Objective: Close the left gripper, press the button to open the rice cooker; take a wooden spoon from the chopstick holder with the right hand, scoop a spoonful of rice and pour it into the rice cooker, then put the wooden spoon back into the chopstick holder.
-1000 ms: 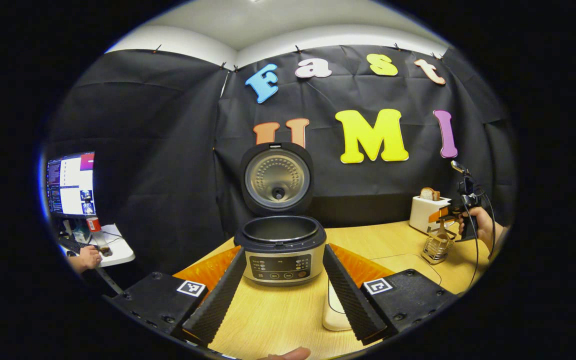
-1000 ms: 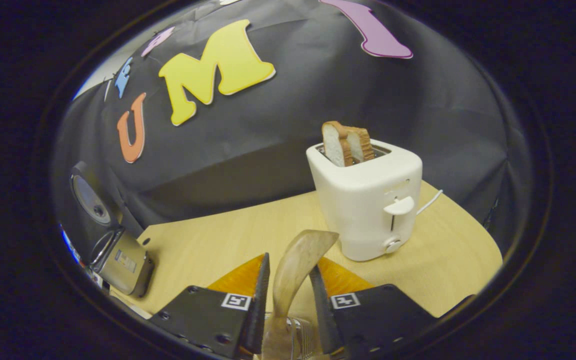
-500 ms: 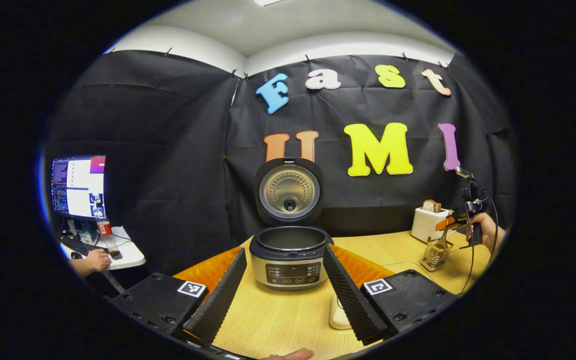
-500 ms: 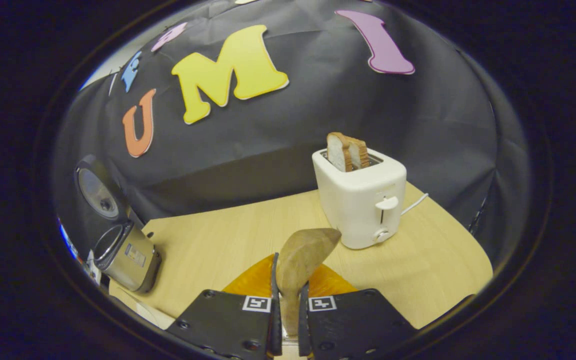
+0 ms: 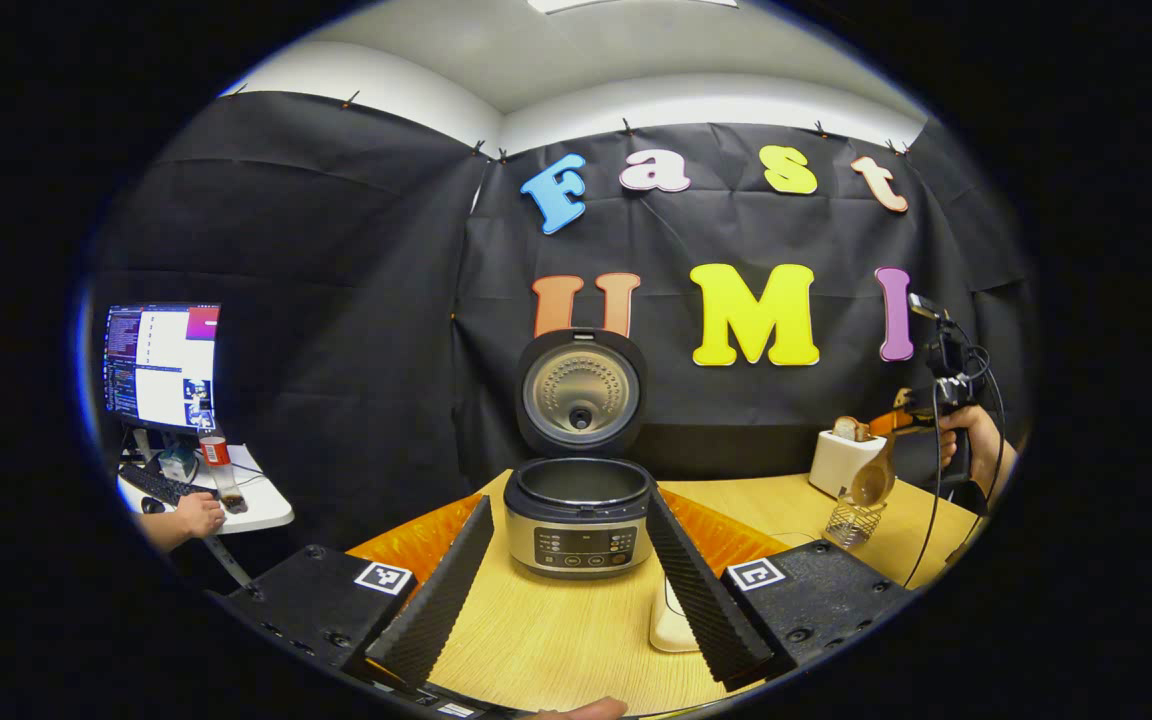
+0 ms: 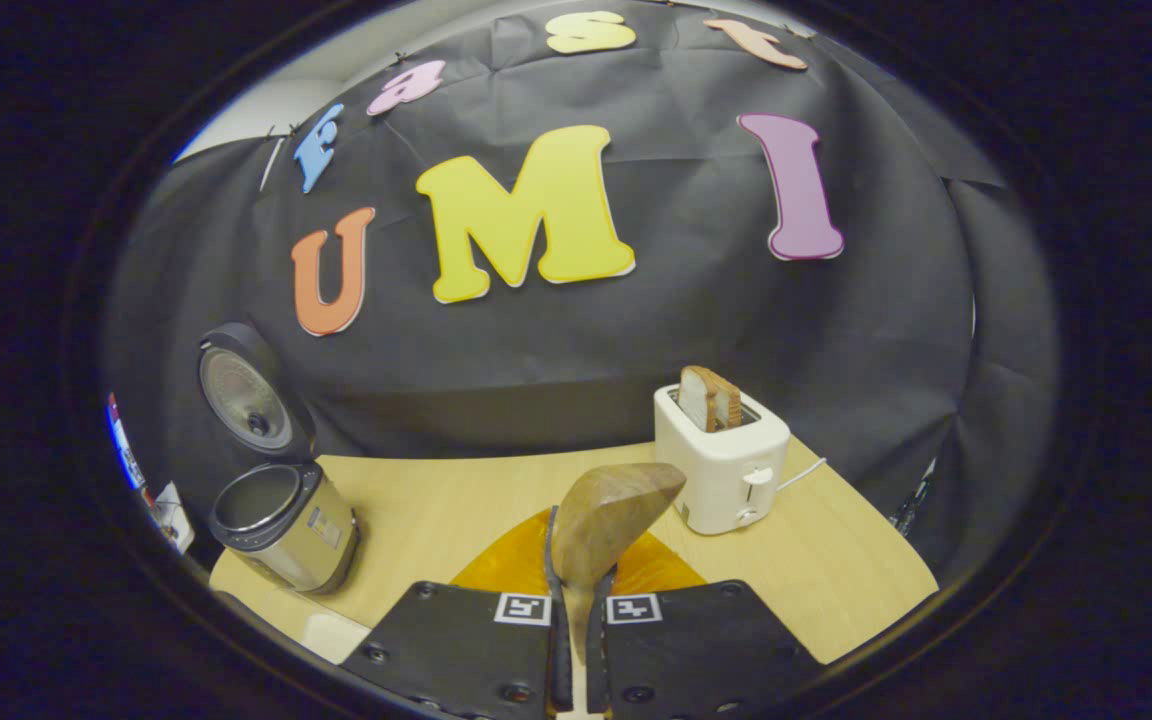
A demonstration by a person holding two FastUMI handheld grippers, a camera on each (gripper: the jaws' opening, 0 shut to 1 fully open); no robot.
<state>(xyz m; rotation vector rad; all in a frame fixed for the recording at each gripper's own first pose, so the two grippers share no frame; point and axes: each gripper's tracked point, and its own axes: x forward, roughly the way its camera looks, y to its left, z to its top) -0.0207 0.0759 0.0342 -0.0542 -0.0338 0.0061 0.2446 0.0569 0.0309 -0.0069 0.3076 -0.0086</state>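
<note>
Smooth matt wooden spoon; brushed-metal rice cooker with glossy inner lid; pale wood-grain desk; wire-metal chopstick holder; glossy white plastic toaster.

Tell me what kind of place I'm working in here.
Probably a staged recording booth, not a real kitchen: black cloth wall, one wooden table with a rice cooker and toaster, and a monitor desk off to the side.

Light's even from overhead, I see a ceiling panel glowing at top of left gripper view. Tabletop is bright with soft shadows, no harsh glare. Both views sharp at centre, strong fisheye bending at edges. Monitor slightly blown out.
</note>
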